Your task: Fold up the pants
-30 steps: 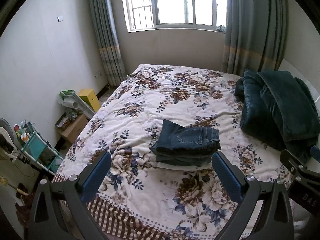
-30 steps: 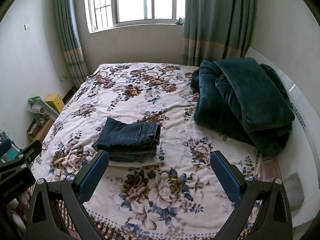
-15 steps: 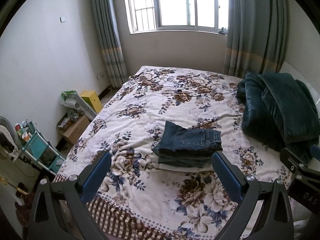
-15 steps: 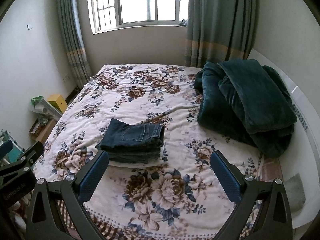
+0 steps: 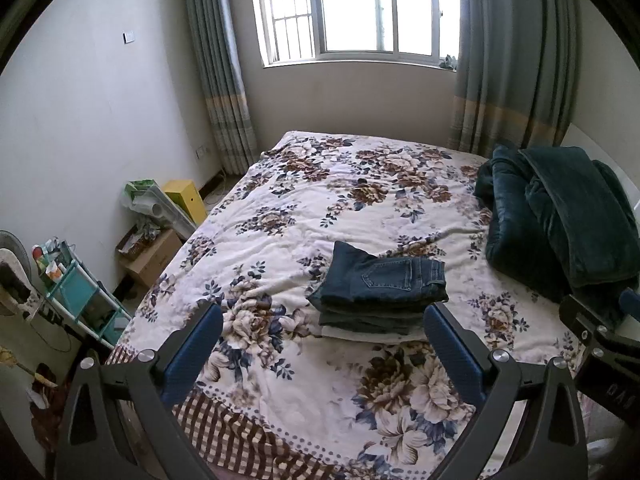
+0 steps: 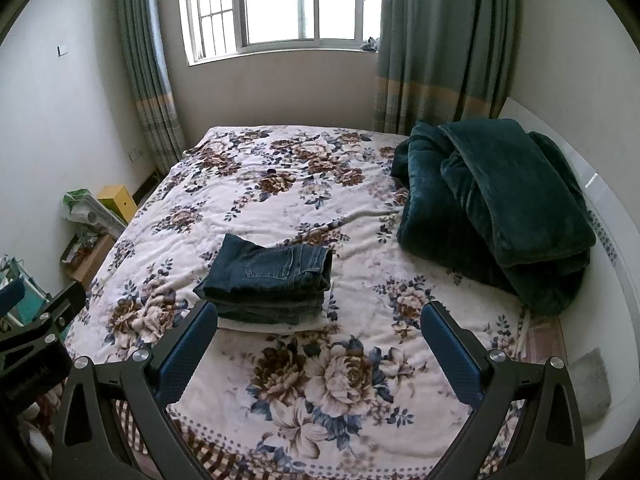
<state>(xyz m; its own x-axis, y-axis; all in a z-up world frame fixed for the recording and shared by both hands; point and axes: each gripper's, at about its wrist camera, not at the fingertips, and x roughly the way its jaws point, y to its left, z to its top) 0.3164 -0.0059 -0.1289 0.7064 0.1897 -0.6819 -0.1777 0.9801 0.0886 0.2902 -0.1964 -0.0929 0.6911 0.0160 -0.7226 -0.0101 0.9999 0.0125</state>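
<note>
Folded dark blue denim pants point(image 5: 384, 280), back pocket up, topping a small stack of folded clothes with a pale layer at the bottom, resting on the white floral quilt point(image 5: 320, 208) just right of centre in the left wrist frame, left of centre in the right wrist frame point(image 6: 268, 272). Left gripper point(image 5: 318, 344) at lower centre, blue-padded fingers point(image 5: 192, 352) spread wide, empty, clear of the stack. Right gripper point(image 6: 318, 340) likewise wide apart, empty, its left pad point(image 6: 188, 348) overlapping the stack's near corner in the frame; contact not discernible. Rumpled dark green plush blanket point(image 6: 500, 208) heaped at right. Bright barred window point(image 5: 352, 8) at top centre between grey-green curtains point(image 5: 218, 80). Yellow box point(image 5: 184, 196) and teal shelf cart point(image 5: 80, 300) on the floor at left.
</note>
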